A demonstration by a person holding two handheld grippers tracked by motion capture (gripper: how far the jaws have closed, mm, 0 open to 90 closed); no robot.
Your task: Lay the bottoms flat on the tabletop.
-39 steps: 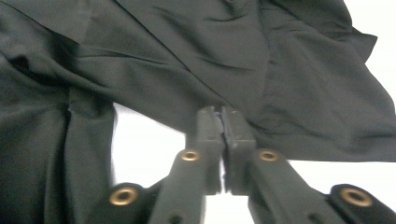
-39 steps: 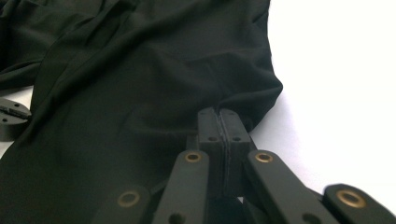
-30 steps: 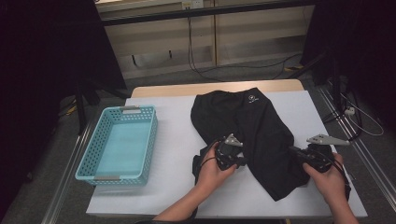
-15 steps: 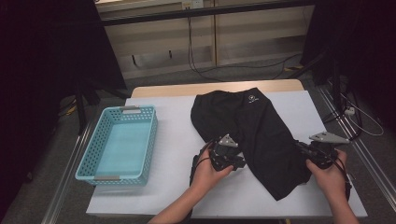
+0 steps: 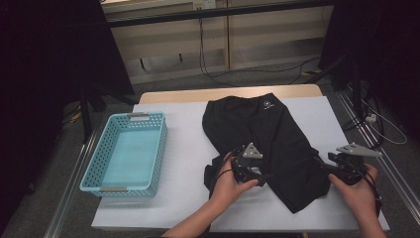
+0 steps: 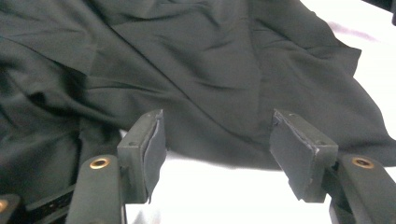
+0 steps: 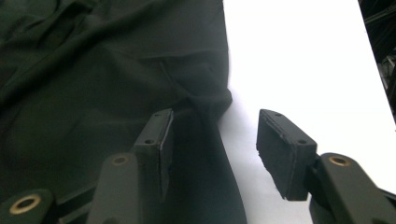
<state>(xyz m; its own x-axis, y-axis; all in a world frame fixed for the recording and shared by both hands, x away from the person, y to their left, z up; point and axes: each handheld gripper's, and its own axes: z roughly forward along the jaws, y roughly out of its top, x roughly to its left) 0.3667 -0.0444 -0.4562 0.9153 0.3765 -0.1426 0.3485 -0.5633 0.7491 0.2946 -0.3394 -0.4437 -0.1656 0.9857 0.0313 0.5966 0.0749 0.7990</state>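
A black garment (image 5: 267, 134) with a small white logo lies spread on the white table cover (image 5: 183, 148). My left gripper (image 5: 262, 176) rests at the garment's near left edge. Its jaws have just been opening, and in the left gripper view it (image 6: 212, 135) stands open over white cover, with the cloth's hem (image 6: 210, 154) just beyond the pads. My right gripper (image 5: 324, 166) sits at the garment's right edge. Its jaws have also just been opening; it (image 7: 215, 130) is open, with a fold of the black cloth (image 7: 205, 154) loose between the pads.
A light blue perforated basket (image 5: 158, 148) stands on the table's left side with nothing in it. Cables trail on the floor beyond the far edge. Metal rails run along both sides of the table.
Both hands have shifted only slightly at the garment's near end. The garment lies in the same place.
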